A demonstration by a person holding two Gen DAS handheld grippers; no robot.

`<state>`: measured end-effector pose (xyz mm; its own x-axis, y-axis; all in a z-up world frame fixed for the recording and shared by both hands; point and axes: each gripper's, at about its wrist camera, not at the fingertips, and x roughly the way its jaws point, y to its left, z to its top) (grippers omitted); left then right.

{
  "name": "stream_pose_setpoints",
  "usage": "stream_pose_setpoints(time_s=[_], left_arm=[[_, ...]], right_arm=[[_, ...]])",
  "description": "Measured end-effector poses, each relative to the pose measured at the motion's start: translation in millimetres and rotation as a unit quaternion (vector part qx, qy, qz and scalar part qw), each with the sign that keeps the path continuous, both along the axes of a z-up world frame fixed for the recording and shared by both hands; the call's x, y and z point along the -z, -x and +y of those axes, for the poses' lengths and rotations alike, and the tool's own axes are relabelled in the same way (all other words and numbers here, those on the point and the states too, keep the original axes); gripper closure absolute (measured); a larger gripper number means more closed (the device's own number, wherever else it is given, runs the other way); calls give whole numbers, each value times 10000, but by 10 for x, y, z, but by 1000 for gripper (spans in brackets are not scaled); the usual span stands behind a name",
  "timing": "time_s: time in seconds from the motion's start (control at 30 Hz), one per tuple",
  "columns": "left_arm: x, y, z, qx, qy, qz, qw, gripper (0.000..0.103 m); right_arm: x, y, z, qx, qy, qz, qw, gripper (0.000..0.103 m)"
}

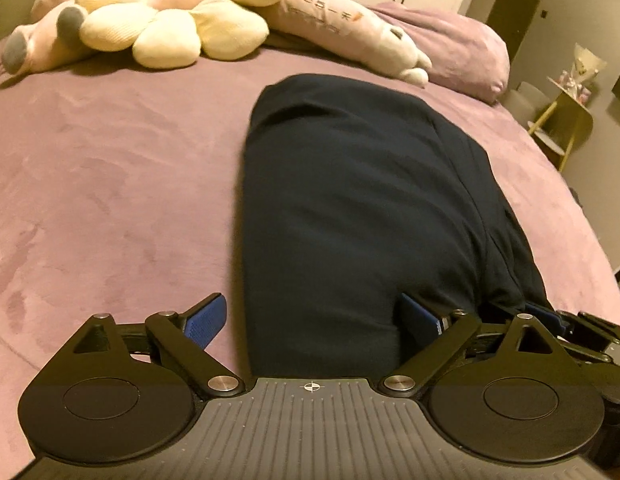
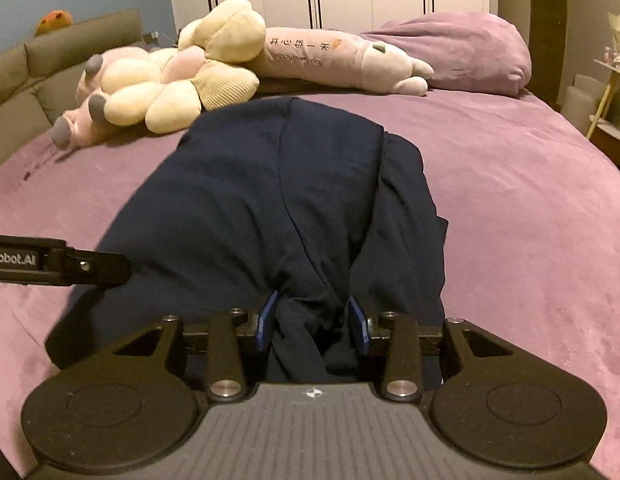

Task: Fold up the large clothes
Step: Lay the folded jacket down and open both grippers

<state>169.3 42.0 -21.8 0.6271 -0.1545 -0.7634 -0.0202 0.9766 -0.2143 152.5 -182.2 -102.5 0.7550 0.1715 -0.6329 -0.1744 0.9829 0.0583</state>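
Observation:
A dark navy garment (image 1: 350, 200) lies folded lengthwise on the purple bed (image 1: 110, 180); it also shows in the right wrist view (image 2: 270, 200). My left gripper (image 1: 314, 320) is open wide at the garment's near edge, with the cloth's left corner between its blue pads (image 1: 204, 320). My right gripper (image 2: 313, 318) is shut on a bunched fold of the garment's near edge. The right gripper shows at the right edge of the left wrist view (image 1: 582, 332), and the left gripper shows at the left of the right wrist view (image 2: 58, 266).
Cream and pink plush toys (image 2: 170, 80) and a long lilac plush pillow (image 2: 330, 56) lie at the head of the bed, beside a purple pillow (image 2: 462, 52). A grey headboard (image 2: 34, 76) is left. A yellow side table (image 1: 566, 120) stands right of the bed.

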Motion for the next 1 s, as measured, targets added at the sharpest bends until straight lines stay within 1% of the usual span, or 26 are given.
stream_pose_setpoints(time_s=[0.07, 0.1, 0.17, 0.23, 0.3, 0.37, 0.43, 0.47, 0.57, 0.63, 0.67, 0.73, 0.77, 0.8, 0.83, 0.87, 0.9, 0.93, 0.97, 1.0], left_arm=[[40, -16, -53, 9, -98, -22, 9999, 4], [55, -16, -67, 0, -143, -45, 9999, 1], [43, -8, -40, -9, -121, -4, 9999, 1], [-57, 25, 22, -23, 19, 33, 10000, 2], [-179, 57, 123, -90, 11, -153, 9998, 2], [-264, 8, 249, -408, -73, -337, 9986, 2], [-298, -119, 364, -773, -19, -435, 9961, 2], [-298, -222, 414, -1001, 1, -426, 9941, 2], [-256, -497, 458, -1481, -6, -500, 9877, 2], [-195, -705, 386, -1640, 52, -553, 9849, 2], [-162, -807, 313, -1662, 110, -602, 9842, 2], [-72, -961, 144, -1523, 164, -758, 9853, 2], [-14, -1027, 53, -1410, 155, -827, 9864, 1], [63, -1104, -48, -1275, 136, -805, 9885, 1], [166, -1174, -143, -1158, 141, -699, 9907, 0], [249, -1210, -226, -1091, 59, -684, 9917, 0], [311, -1207, -319, -1087, -218, -786, 9907, 0], [370, -1191, -363, -1108, -365, -918, 9889, 0], [433, -1162, -361, -1146, -333, -1047, 9873, 0], [501, -1168, -307, -1213, -207, -1062, 9867, 0]], right_arm=[[66, -55, 111, -43, 237, -97, 9997, 65], [79, -60, 132, -36, 300, -136, 9995, 65], [79, -64, 160, -15, 299, -168, 9994, 64], [9, -30, 121, -16, 194, -106, 9998, 64], [-194, 22, 38, 64, -183, -72, 9998, 64], [-423, 85, -23, 161, -523, -254, 9982, 64], [-595, 28, 21, 183, -581, -478, 9970, 64], [-647, -44, 61, 145, -629, -542, 9964, 64], [-733, -411, 297, 130, -741, -634, 9952, 64], [-670, -728, 448, 131, -788, -610, 9949, 63], [-582, -907, 510, 192, -642, -563, 9962, 63], [-305, -1198, 563, 433, -61, -568, 9974, 63], [-156, -1277, 500, 580, 33, -541, 9968, 62], [-51, -1296, 395, 658, -94, -602, 9960, 60], [35, -1268, 264, 743, -285, -743, 9941, 54], [113, -1225, 156, 853, -415, -878, 9916, 53], [193, -1186, 63, 937, -534, -988, 9892, 52], [245, -1162, 13, 963, -638, -1060, 9876, 52], [307, -1152, -18, 938, -717, -1136, 9865, 51], [368, -1152, -7, 944, -663, -1209, 9859, 51]])
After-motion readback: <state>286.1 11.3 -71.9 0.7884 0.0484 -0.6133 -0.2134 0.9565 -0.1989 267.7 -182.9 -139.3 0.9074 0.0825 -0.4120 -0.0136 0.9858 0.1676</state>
